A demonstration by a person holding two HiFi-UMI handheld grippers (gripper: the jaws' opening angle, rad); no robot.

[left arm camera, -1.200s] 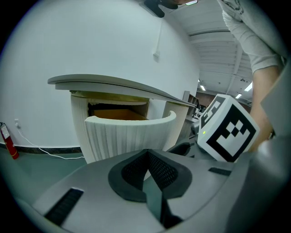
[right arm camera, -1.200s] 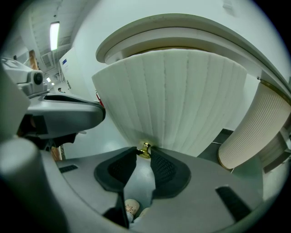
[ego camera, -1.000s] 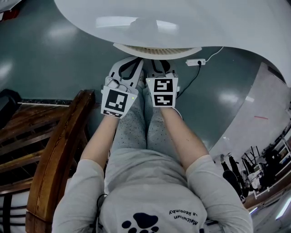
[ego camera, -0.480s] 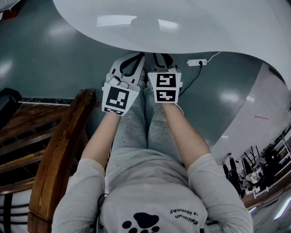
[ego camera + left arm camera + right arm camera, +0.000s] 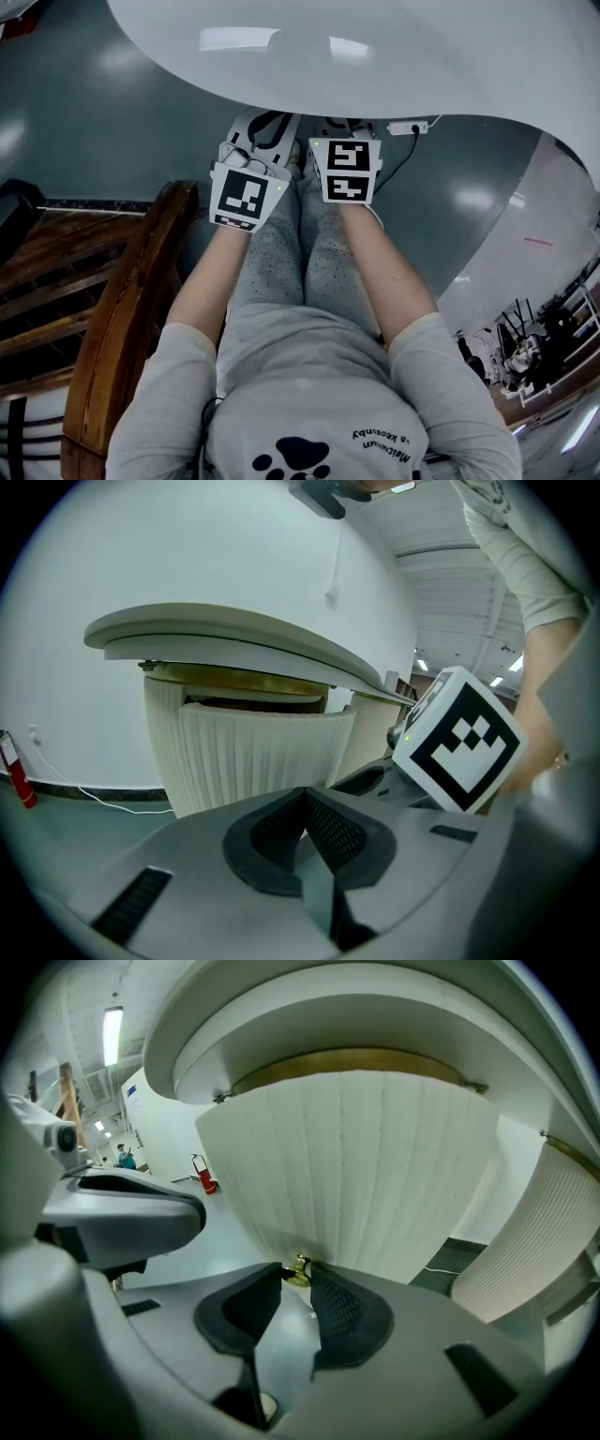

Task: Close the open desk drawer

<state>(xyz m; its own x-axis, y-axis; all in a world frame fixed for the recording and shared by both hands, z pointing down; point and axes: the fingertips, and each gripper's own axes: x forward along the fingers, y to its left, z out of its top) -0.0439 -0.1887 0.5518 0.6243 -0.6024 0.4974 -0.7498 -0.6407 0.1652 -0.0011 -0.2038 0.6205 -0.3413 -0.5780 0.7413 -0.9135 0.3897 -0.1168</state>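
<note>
The white ribbed drawer front (image 5: 356,1166) curves under the white desk top (image 5: 422,56). A small brass knob (image 5: 299,1268) sits low on the drawer. My right gripper (image 5: 296,1274) is shut on the knob, which is pinched between its pad tips. In the head view my right gripper (image 5: 342,125) reaches under the desk edge, which hides its tips and the drawer. My left gripper (image 5: 265,120) is beside it, shut, with nothing between its pads. In the left gripper view the drawer (image 5: 253,752) stands ahead of my left gripper (image 5: 302,799), apart from it.
A dark wooden chair frame (image 5: 122,281) stands at my left. A power strip (image 5: 405,127) with its cable lies on the grey floor past the desk. A white curved panel (image 5: 534,216) rises at the right. A red extinguisher (image 5: 17,775) stands by the far wall.
Both grippers have moved forward toward the desk. The ribbed drawer front, visible under the desk edge a second ago, has slid out of the head view beneath the desk top.
</note>
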